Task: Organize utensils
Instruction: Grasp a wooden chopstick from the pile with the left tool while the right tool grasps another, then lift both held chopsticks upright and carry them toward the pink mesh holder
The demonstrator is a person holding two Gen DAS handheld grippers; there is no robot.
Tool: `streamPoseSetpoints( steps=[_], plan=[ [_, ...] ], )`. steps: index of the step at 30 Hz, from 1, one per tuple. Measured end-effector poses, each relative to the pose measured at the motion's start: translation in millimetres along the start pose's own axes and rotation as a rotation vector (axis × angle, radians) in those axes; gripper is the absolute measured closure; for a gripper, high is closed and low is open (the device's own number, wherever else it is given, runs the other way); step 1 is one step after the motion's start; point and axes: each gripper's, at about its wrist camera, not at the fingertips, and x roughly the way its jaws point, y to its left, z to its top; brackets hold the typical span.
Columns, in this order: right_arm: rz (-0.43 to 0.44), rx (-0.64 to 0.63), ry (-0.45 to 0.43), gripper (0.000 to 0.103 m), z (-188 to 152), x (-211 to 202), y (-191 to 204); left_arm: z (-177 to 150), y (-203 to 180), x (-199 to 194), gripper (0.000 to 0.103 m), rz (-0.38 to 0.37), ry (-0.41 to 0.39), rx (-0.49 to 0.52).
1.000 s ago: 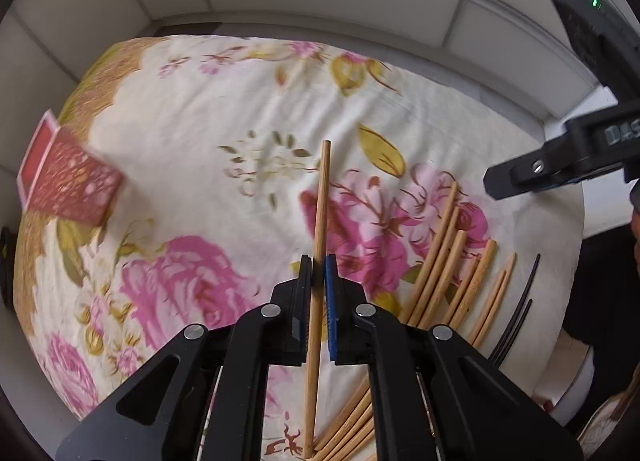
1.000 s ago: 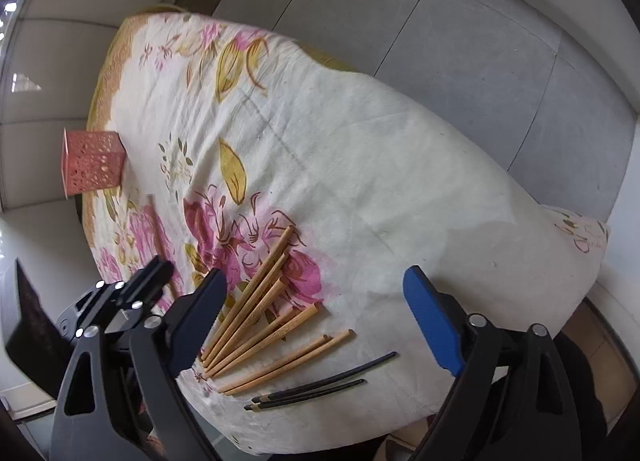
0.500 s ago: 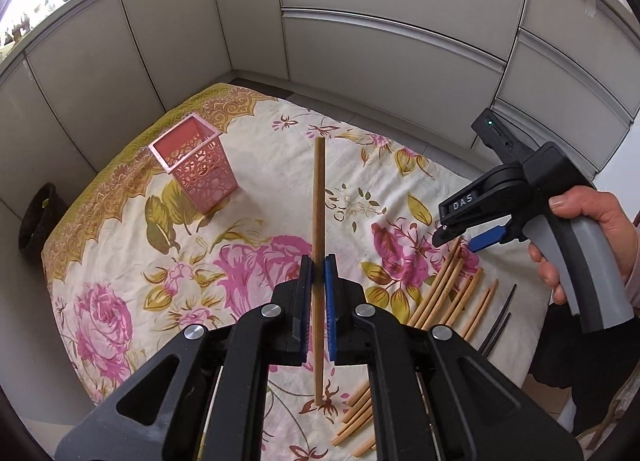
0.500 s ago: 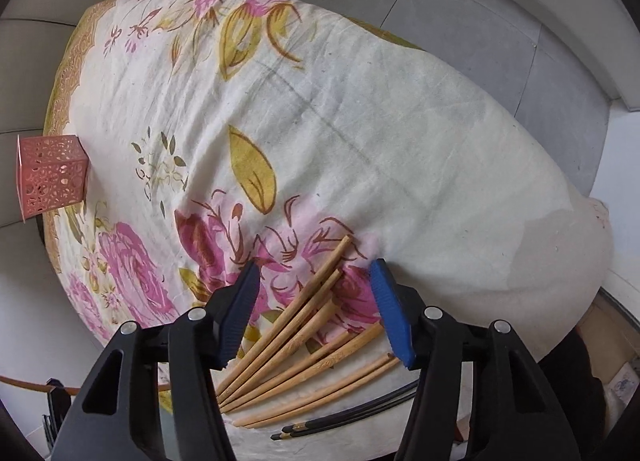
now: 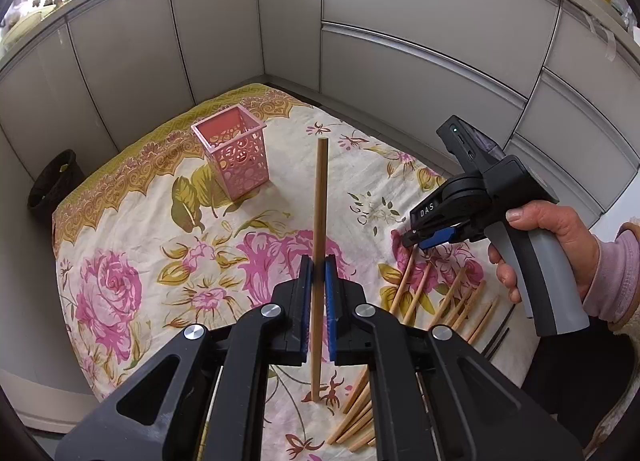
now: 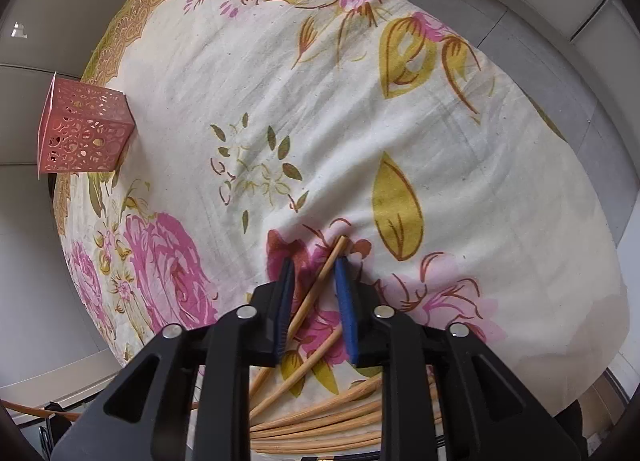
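My left gripper (image 5: 319,265) is shut on a wooden chopstick (image 5: 320,221) and holds it raised above the floral tablecloth. A pink lattice holder (image 5: 236,157) stands upright at the far left; it also shows in the right wrist view (image 6: 84,133). My right gripper (image 6: 314,265) is low over the pile of wooden chopsticks (image 6: 320,409), its jaws narrowly apart around the tip of one chopstick (image 6: 324,277); I cannot tell whether they grip it. In the left wrist view the right gripper (image 5: 424,239) hovers over the chopsticks (image 5: 452,297).
Two black chopsticks (image 5: 498,335) lie at the right edge of the pile. The round table's floral cloth (image 6: 320,81) hangs over its edges. Grey cabinet doors (image 5: 400,41) surround the table. A dark bin (image 5: 56,185) stands on the floor at left.
My left gripper lifted and tilted up with its chopstick, bringing the pink holder into view. My right gripper dropped onto the pile and its jaws narrowed around one chopstick tip.
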Motion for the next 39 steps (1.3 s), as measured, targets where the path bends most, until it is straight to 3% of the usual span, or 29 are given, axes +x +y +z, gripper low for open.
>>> streamPoseSetpoints(
  steps=[4, 7, 9, 11, 12, 14, 17, 20, 22, 25, 28, 30, 33, 37, 39],
  plan=[
    [-0.073, -0.024, -0.020, 0.061, -7, 6, 21, 0, -1, 0, 0.097, 0.009, -0.002, -0.008],
    [-0.151, -0.020, -0.061, 0.066, -11, 4, 27, 0, 0, -2, 0.097, 0.015, -0.004, -0.014],
    [-0.180, -0.048, -0.102, 0.094, -15, 7, 33, -1, 2, -4, 0.097, 0.020, -0.007, -0.027],
    [-0.133, -0.056, -0.140, 0.096, -20, 6, 29, -3, 5, -8, 0.097, 0.026, -0.011, -0.044],
    [-0.093, -0.060, -0.147, 0.102, -22, 6, 26, -5, 6, -10, 0.097, 0.028, -0.014, -0.052],
    [0.049, -0.050, -0.143, 0.103, -25, 1, 13, -7, 7, -16, 0.097, 0.039, -0.023, -0.062],
    [0.134, -0.083, -0.180, 0.103, -30, -15, 6, -10, 11, -27, 0.097, 0.058, -0.048, -0.100],
    [0.166, -0.175, -0.262, 0.103, -44, -42, 8, -9, 12, -40, 0.097, 0.063, -0.085, -0.140],
    [0.161, -0.162, -0.213, 0.102, -50, -43, 7, -8, 9, -44, 0.097, 0.062, -0.090, -0.152],
    [0.173, 0.007, -0.076, 0.098, -38, -28, -13, -8, 2, -47, 0.097, 0.069, -0.090, -0.153],
    [0.123, 0.020, -0.015, 0.095, -29, -16, -5, -10, -2, -51, 0.097, 0.076, -0.101, -0.153],
    [0.068, 0.026, 0.014, 0.076, -24, -8, 2, -11, -1, -53, 0.097, 0.080, -0.108, -0.152],
    [-0.029, 0.033, 0.058, 0.072, -14, 7, 17, -13, 4, -57, 0.097, 0.082, -0.123, -0.152],
    [-0.132, -0.005, 0.037, 0.077, -9, 16, 42, -13, 14, -62, 0.097, 0.084, -0.150, -0.163],
    [-0.216, -0.047, 0.005, 0.092, -12, 22, 55, -13, 17, -65, 0.097, 0.083, -0.163, -0.166]
  ],
)
